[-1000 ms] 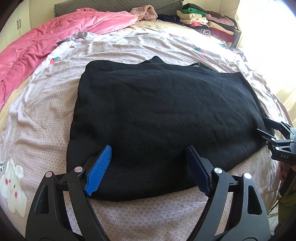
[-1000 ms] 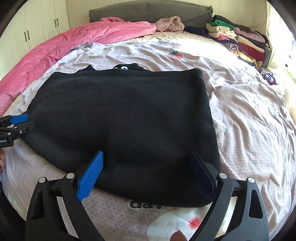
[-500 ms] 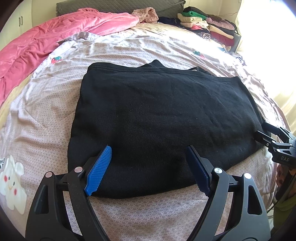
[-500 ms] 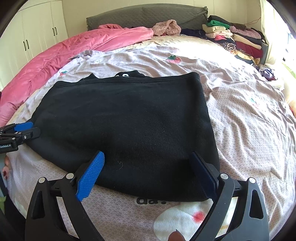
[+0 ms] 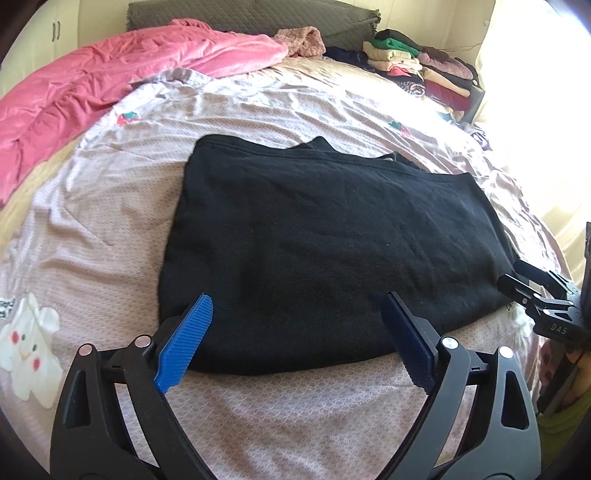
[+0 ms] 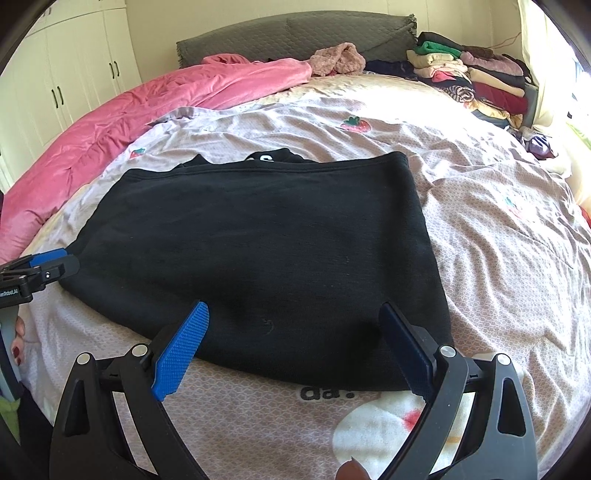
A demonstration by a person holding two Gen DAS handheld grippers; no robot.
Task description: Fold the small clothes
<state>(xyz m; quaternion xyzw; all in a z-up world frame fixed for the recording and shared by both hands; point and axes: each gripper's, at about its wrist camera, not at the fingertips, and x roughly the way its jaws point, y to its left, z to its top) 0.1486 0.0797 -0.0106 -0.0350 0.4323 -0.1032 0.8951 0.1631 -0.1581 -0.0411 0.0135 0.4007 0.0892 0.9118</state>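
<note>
A black garment (image 5: 332, 240) lies folded flat into a broad rectangle on the bed sheet (image 5: 92, 221). My left gripper (image 5: 295, 299) hovers over its near left hem with its blue pads wide apart. Its jaws are opening, and cloth shows between them but is not pinched. The right wrist view shows the left gripper (image 6: 48, 262) at the garment's (image 6: 258, 240) left corner. My right gripper (image 6: 293, 308) is open over the near right hem and grips nothing. In the left wrist view, the right gripper (image 5: 524, 280) sits by the garment's right corner.
A pink blanket (image 6: 147, 110) is bunched along the far left of the bed. A stack of folded clothes (image 6: 480, 74) stands at the far right by the grey headboard (image 6: 295, 33). White wardrobe doors (image 6: 55, 81) are at the left. A fingertip (image 6: 351, 470) shows at the bottom edge.
The left gripper's jaws have spread a little wider. Both views have tipped slightly, so the garment sits a bit farther from the fingers. The garment has not moved.
</note>
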